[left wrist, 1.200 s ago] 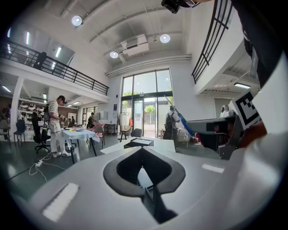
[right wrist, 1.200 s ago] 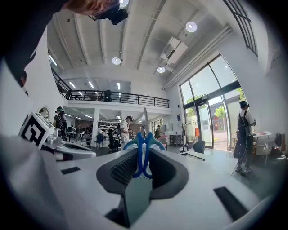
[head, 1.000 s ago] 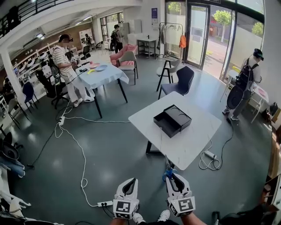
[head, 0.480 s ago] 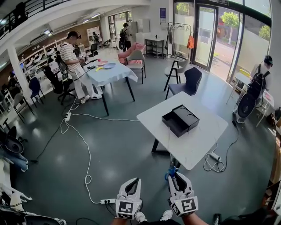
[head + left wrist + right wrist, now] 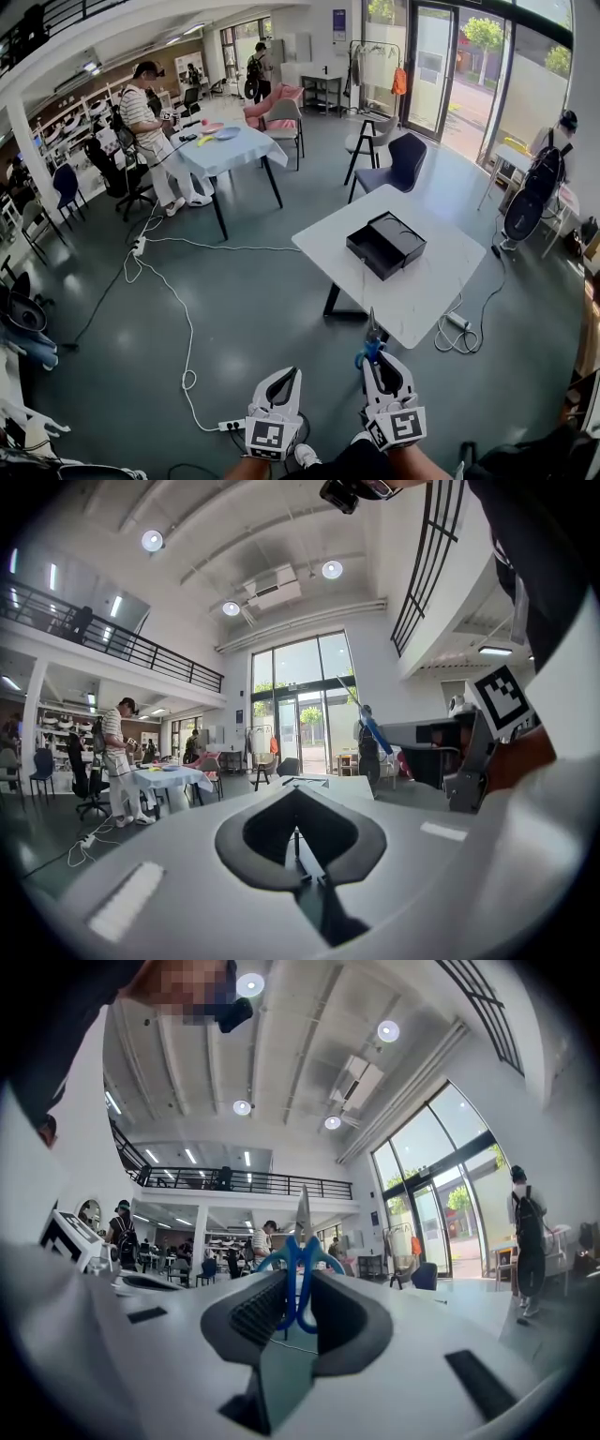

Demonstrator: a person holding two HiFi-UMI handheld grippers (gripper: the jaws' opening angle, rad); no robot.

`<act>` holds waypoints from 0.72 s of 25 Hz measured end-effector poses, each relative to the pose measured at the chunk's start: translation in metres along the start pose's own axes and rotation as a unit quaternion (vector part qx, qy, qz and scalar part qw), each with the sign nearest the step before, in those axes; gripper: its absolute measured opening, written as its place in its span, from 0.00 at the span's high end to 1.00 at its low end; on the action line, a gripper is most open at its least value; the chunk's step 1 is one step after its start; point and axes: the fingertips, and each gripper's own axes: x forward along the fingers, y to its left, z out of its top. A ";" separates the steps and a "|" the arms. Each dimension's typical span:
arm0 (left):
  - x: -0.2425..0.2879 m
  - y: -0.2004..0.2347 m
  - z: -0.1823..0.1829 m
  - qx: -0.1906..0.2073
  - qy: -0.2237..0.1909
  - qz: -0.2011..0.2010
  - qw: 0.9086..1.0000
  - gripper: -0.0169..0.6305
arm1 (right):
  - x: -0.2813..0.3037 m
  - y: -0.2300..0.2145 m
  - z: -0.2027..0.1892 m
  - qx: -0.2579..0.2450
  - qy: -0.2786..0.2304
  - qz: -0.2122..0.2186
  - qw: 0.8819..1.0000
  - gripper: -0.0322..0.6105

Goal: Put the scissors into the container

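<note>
The hall is high and bright. The floor [image 5: 262, 300] is dark grey and shiny, and a white cable [image 5: 185, 323] lies across it. A white table [image 5: 427, 295] stands near the middle, and a second table [image 5: 234, 152] with a pale cloth stands further back. A dark blue chair [image 5: 403, 161] and a black stool [image 5: 361, 145] stand near the glass doors [image 5: 427, 66], where daylight comes in. Round lamps [image 5: 388, 1030] shine on the white ceiling. A black railing [image 5: 262, 1183] runs along the upper gallery.

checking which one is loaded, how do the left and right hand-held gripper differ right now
The right hand-held gripper is shut on the blue-handled scissors; the left hand-held gripper holds nothing, its tips together. The right sits nearer the white table than the left. Both are white with a marker cube.
</note>
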 end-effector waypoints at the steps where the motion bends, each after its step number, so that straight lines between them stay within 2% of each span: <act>1: 0.000 0.002 -0.001 -0.003 0.000 0.001 1.000 0.96 | 0.001 0.000 -0.001 -0.001 0.002 -0.004 1.000 0.82; 8: 0.020 0.017 0.000 -0.011 0.008 0.014 1.000 0.96 | 0.020 -0.014 -0.002 -0.001 0.005 -0.006 1.000 0.82; 18: 0.085 0.023 0.005 -0.013 0.013 0.022 1.000 0.96 | 0.066 -0.067 -0.006 -0.004 0.006 0.000 1.000 0.82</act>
